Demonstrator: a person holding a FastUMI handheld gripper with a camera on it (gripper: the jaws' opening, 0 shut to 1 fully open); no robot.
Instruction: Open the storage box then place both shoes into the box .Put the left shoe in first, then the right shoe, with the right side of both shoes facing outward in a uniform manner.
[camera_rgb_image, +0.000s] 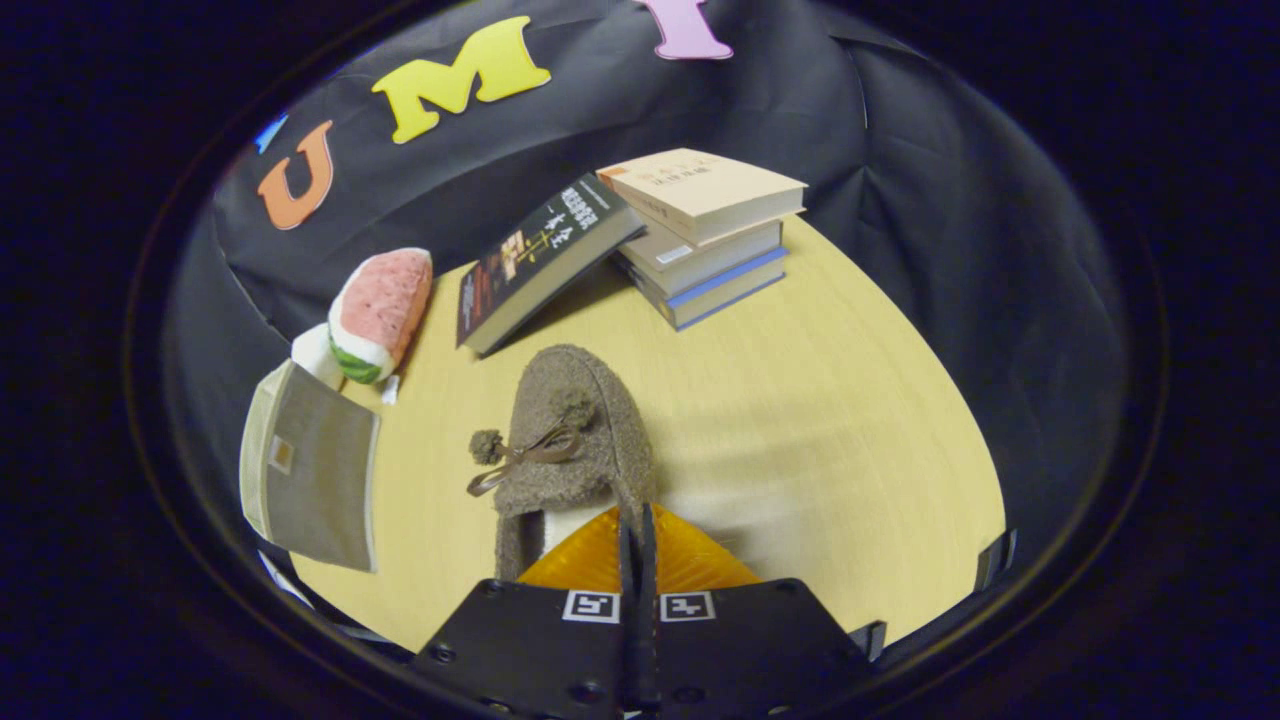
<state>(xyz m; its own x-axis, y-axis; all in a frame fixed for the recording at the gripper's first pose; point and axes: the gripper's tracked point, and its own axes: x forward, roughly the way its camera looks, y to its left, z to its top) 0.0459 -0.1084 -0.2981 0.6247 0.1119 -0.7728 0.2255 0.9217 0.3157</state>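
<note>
A brown fuzzy shoe with a pom-pom bow points its toe away from me, toward the books. My gripper is shut on the shoe, its fingers pinching the side wall of the shoe's opening near the heel. The shoe's heel is hidden behind the fingers. A shadow lies on the wooden table to the shoe's right. The grey fabric storage box stands to the left of the shoe at the table's edge, seen at a slant; I cannot tell whether its lid is open.
A stack of three books lies beyond the shoe, with a dark book leaning against it. A watermelon plush toy rests behind the storage box. Bare tabletop stretches to the right of the shoe.
</note>
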